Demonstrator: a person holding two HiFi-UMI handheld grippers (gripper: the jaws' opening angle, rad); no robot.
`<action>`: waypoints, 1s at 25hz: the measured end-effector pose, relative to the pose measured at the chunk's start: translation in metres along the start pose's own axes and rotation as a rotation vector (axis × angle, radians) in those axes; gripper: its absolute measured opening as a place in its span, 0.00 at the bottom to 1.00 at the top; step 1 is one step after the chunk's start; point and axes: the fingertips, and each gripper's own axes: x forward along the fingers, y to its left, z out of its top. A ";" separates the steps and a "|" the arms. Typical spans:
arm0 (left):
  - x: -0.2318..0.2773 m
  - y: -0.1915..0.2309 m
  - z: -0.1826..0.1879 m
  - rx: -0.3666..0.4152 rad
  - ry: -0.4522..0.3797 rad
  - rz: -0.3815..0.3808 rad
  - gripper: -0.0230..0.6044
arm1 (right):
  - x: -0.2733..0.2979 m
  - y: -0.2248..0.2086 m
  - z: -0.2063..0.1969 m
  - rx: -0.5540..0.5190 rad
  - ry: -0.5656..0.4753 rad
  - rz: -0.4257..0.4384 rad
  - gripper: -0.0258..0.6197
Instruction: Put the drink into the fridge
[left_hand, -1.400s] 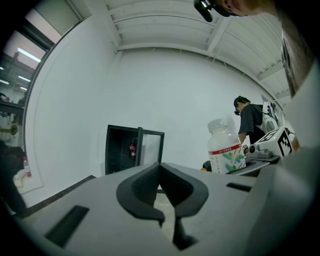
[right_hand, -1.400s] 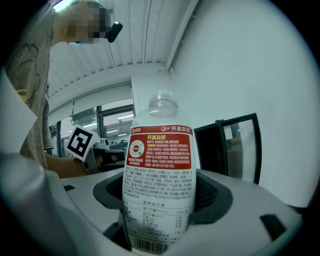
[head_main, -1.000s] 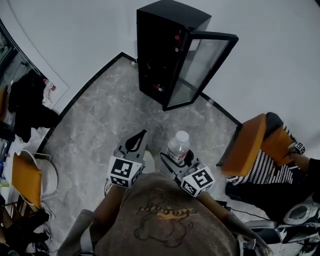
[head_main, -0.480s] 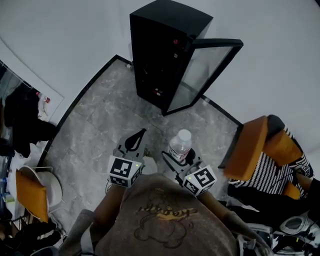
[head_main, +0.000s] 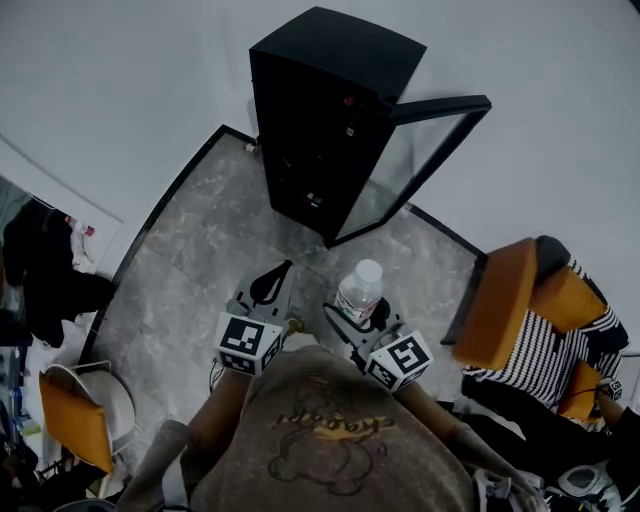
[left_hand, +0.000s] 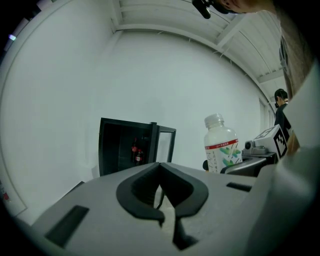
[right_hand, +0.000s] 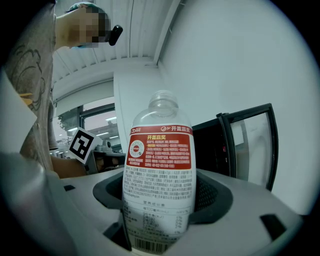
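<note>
Head view, fridge (head_main: 320, 120): black cabinet is standing on the grey marble floor (head_main: 220, 250) against the white wall, ahead of both grippers.
Head view, glass door (head_main: 415, 160): is hanging wide open, swung out to the right side.
Head view, left gripper (head_main: 272, 283): is pointing toward the fridge with jaws pressed together and nothing between them; its marker cube (head_main: 247, 343) is sitting near the person's shirt (head_main: 330, 440).
Head view, right gripper (head_main: 355, 315): is clamping a drink bottle (head_main: 358, 292), upright with its white cap on top, just beside the left gripper.
Head view, surroundings: orange chair (head_main: 500, 300) is standing at the right, with a striped cushion (head_main: 545, 350) beside it; a second orange seat (head_main: 70, 420) is showing low at the left.
Left gripper view, left gripper (left_hand: 161, 172): dark pads are meeting at the tips and carrying nothing.
Left gripper view, fridge (left_hand: 125, 145): is facing the camera with the interior dark and small red items (left_hand: 136, 150) on a shelf, too small to name; the glass door (left_hand: 167, 145) is showing edge-on at its right.
Left gripper view, drink bottle (left_hand: 221, 147): is rising upright at the right, well short of the fridge.
Right gripper view, right gripper (right_hand: 162, 197): jaws are squeezing the drink bottle (right_hand: 159, 180) around its lower body.
Right gripper view, bottle details: the red label is facing the camera and the clear neck is sticking up above it.
Right gripper view, fridge (right_hand: 210, 145): is sitting behind the bottle, with the glass door (right_hand: 250, 145) open at the right.
Right gripper view, marker cube (right_hand: 82, 144): the left gripper's cube is showing at the left.
</note>
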 end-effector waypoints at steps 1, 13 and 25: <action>0.004 0.004 0.001 -0.003 -0.003 -0.007 0.04 | 0.006 -0.003 0.000 0.001 0.001 -0.001 0.54; 0.035 0.047 0.015 -0.007 0.003 -0.066 0.04 | 0.060 -0.023 0.012 0.011 0.011 -0.034 0.54; 0.046 0.067 0.026 -0.008 -0.012 -0.074 0.04 | 0.087 -0.030 0.018 0.016 0.018 -0.035 0.54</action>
